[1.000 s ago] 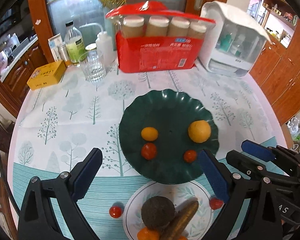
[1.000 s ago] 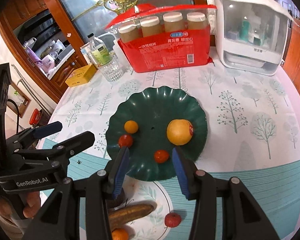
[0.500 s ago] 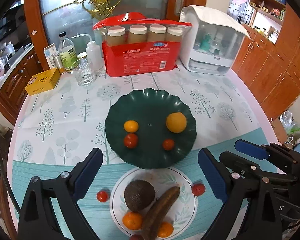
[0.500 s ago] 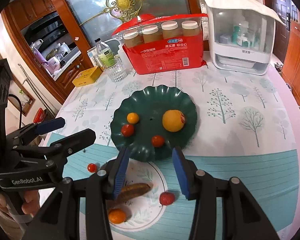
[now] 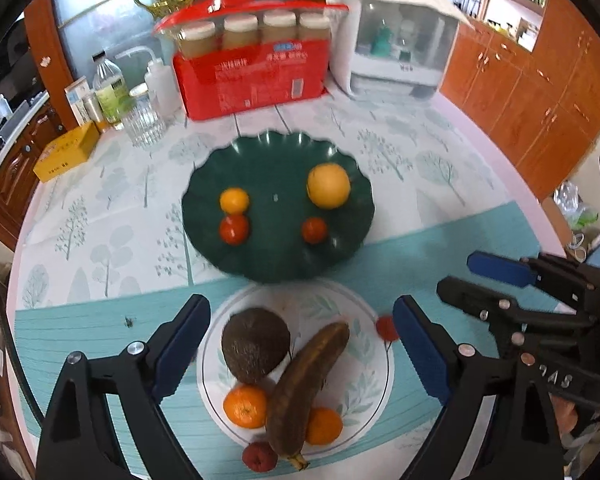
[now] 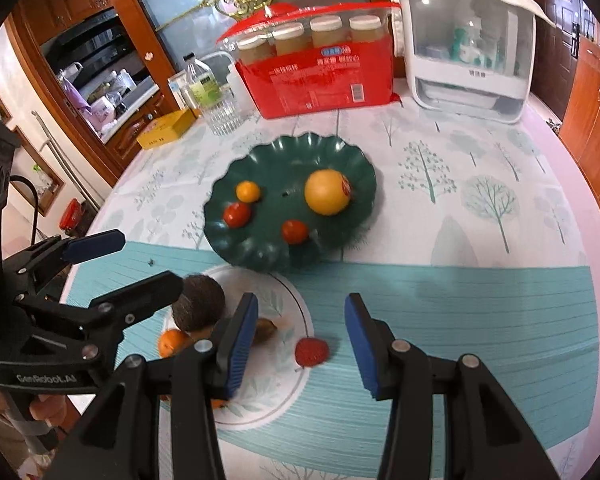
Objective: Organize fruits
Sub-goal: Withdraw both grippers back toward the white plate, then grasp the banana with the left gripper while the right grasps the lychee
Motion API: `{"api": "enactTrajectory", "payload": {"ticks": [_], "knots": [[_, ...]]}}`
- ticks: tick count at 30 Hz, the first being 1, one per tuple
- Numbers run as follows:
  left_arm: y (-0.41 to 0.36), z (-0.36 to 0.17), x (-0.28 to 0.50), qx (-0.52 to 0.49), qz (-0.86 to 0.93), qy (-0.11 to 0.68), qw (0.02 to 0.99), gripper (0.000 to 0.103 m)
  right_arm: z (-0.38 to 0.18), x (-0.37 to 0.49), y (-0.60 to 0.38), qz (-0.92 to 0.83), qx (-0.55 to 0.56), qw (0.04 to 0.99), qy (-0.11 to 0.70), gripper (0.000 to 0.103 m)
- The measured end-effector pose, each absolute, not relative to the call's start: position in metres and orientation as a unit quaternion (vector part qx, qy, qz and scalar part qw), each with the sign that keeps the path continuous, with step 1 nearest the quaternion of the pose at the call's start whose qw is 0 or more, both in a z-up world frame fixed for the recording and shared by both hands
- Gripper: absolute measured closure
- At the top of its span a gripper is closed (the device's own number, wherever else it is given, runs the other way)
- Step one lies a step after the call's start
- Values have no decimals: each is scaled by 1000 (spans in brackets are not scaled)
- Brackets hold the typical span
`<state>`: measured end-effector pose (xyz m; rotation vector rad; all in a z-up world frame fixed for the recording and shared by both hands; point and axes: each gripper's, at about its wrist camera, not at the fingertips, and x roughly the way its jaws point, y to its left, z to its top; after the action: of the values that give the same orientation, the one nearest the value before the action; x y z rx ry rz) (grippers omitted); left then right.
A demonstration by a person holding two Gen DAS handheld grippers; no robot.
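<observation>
Both grippers hang empty with jaws apart: the right gripper [image 6: 300,344] frames a red berry-like fruit [image 6: 311,352] on the tablecloth just beside the white plate [image 6: 296,308], so a pick-up seems next, needing a descent and squeeze. The left gripper [image 5: 300,344] hovers over the plate's coconut [image 5: 255,350] and dark banana [image 5: 306,384], with 4 fruits already on the green plate [image 5: 278,254]; motion blur leaves the berry's kind unclear.

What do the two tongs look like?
Both the left tongs and the right tongs are black angular frames with silver bolts and flat blue pads on the fingers. The left one carries white "GenRobot.AI" lettering.
</observation>
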<state>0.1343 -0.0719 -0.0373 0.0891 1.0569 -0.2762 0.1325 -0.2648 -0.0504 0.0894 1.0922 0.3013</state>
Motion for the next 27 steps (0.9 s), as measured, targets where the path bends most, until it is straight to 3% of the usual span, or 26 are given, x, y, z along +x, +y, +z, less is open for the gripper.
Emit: {"api": "enactTrajectory", "payload": {"ticks": [6,11,27], "knots": [[-68,-68,124,49,-144,539,829,13,-79,120,-265,142,41,830,538,57],[-66,-93,119,48,-152,570,806,31,-103,112,-261,143,37,819,555,58],[-80,-125,117,91,-152,592,787,47,-135,118,-253,138,36,810,569,58]]}}
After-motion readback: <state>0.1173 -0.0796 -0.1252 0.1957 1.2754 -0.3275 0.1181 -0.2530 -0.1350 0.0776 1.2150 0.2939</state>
